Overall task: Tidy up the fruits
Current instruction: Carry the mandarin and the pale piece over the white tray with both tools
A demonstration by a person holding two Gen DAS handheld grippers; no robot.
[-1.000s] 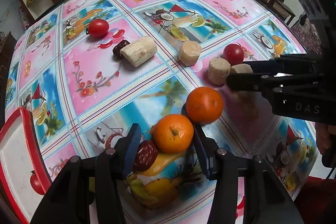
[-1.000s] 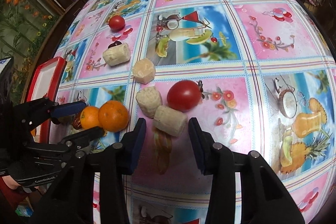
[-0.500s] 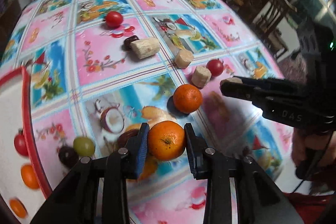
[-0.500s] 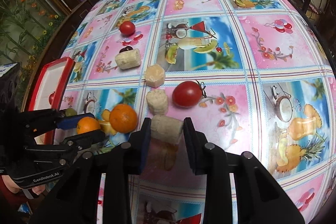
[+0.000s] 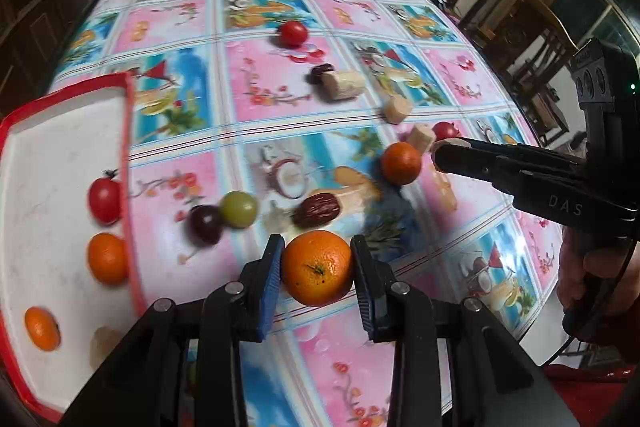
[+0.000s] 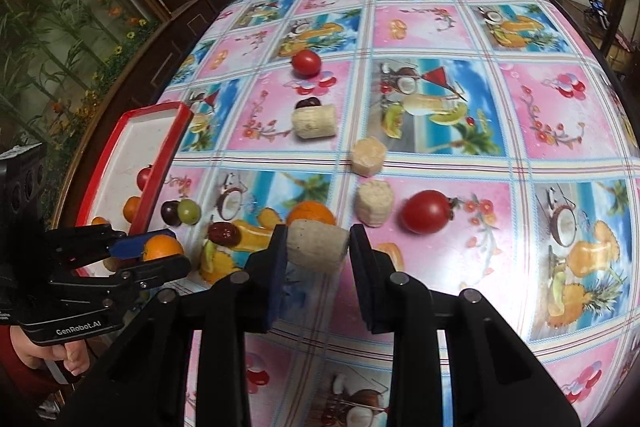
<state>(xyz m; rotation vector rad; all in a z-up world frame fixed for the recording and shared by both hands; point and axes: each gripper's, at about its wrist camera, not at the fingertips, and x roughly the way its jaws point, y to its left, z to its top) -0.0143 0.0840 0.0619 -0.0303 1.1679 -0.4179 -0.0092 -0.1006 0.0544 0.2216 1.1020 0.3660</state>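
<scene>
My left gripper [image 5: 318, 267] is shut on an orange [image 5: 318, 269] and holds it above the tablecloth, just right of the red-rimmed white tray [image 5: 128, 131]. The tray holds a red tomato [image 5: 105, 199] and two small oranges [image 5: 107, 258]. My right gripper [image 6: 318, 247] is shut on a pale cane piece [image 6: 318, 245], lifted off the table. A second orange [image 6: 311, 213] lies just behind it. A red tomato [image 6: 426, 211] and another cane piece [image 6: 375, 203] lie to its right. In the right wrist view the left gripper [image 6: 160, 251] shows at lower left with its orange.
A green grape [image 5: 239, 209], a dark grape [image 5: 206, 225] and a brown date [image 5: 318, 210] lie between the tray and my left gripper. Farther back are a tomato [image 5: 294, 33], a long cane piece [image 5: 344, 85] and a short one [image 5: 397, 109]. Chairs stand beyond the table's right edge.
Both grippers closed, the left on the orange and the right on the cane piece, and lifted them. The left one carried its orange leftward, bringing the tray into view.
</scene>
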